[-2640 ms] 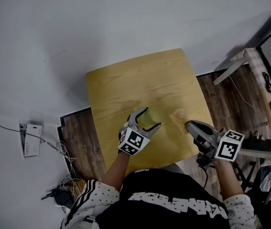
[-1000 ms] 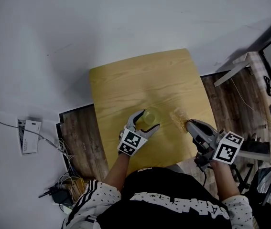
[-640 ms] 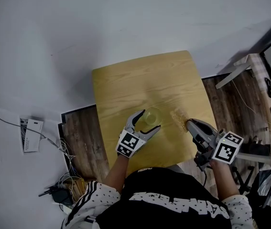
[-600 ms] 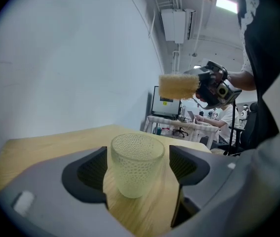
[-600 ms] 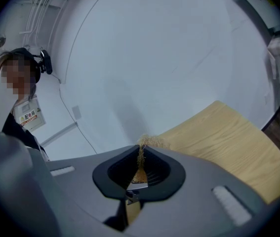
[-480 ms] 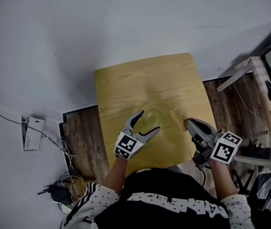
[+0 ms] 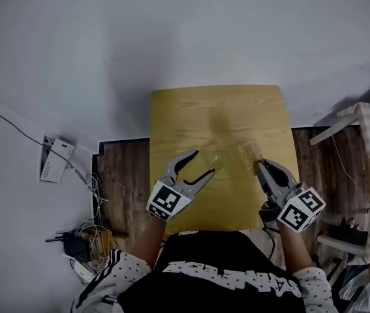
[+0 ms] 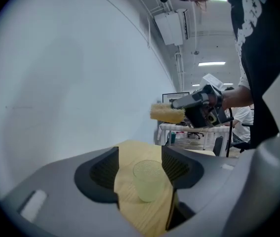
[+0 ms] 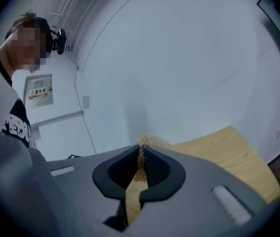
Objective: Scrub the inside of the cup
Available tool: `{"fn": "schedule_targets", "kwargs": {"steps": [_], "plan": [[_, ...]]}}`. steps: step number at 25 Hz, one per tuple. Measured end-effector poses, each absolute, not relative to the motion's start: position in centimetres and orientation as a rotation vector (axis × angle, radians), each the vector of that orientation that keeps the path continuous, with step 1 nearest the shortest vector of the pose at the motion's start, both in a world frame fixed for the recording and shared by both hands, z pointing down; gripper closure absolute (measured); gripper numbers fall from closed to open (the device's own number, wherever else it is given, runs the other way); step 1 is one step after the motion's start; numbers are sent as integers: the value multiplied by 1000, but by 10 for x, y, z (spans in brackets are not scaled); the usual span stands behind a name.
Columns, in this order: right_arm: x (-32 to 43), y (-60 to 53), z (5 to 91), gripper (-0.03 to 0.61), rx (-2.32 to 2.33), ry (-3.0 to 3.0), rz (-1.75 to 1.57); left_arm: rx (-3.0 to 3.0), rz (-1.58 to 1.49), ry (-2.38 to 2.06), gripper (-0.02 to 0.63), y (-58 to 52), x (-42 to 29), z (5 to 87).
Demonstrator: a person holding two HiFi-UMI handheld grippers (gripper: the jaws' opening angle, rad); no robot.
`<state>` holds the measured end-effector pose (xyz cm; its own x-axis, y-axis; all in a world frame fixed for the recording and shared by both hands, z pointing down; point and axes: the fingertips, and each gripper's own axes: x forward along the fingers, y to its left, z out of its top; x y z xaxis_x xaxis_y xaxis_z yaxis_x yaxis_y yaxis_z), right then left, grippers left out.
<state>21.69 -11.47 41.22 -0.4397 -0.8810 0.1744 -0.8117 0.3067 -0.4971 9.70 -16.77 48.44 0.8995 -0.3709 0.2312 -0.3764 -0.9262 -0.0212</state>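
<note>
A translucent pale-green cup (image 7: 222, 160) stands upright on the yellow wooden table (image 7: 185, 116). My left gripper (image 7: 203, 163) sits just short of it on the near left, its jaws closing. In the left gripper view the cup (image 8: 148, 180) shows in the gap between the jaws, and neither pad touches it. My right gripper (image 7: 260, 167) hovers to the right of the cup, shut on a straw-coloured scrubber (image 7: 249, 152). That scrubber (image 9: 148, 141) sticks out beyond the pressed fingertips of the right gripper (image 9: 142, 163). The scrubber (image 8: 167, 113) also shows in the air above the cup.
The table is small, with its near edge just in front of the person's body. Cables and a power strip (image 7: 80, 243) lie on the floor at the left, beside a white box (image 7: 55, 160). White furniture (image 7: 361, 126) stands at the right.
My left gripper has let go of the cup and drawn back toward the person, leaving the cup standing on the table. The right gripper has kept its place and its scrubber.
</note>
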Motion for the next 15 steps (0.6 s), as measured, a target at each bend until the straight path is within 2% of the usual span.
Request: {"fn": "schedule_targets", "kwargs": {"steps": [2,7,9,15], "plan": [[214,-118,410,551,-1567,2443,-784,3046,351,-633,358,-170,90,473],[209,-121,403,551,-1569,2504,-675,3092,363,-750,542,-173,75,447],[209,-122,400,551,-1565,2511,-651,3117,377,-780,590,-172,72,439],[211,-124,398,552,-1562,2517,-613,3131,362,-847,613,-172,63,414]]}}
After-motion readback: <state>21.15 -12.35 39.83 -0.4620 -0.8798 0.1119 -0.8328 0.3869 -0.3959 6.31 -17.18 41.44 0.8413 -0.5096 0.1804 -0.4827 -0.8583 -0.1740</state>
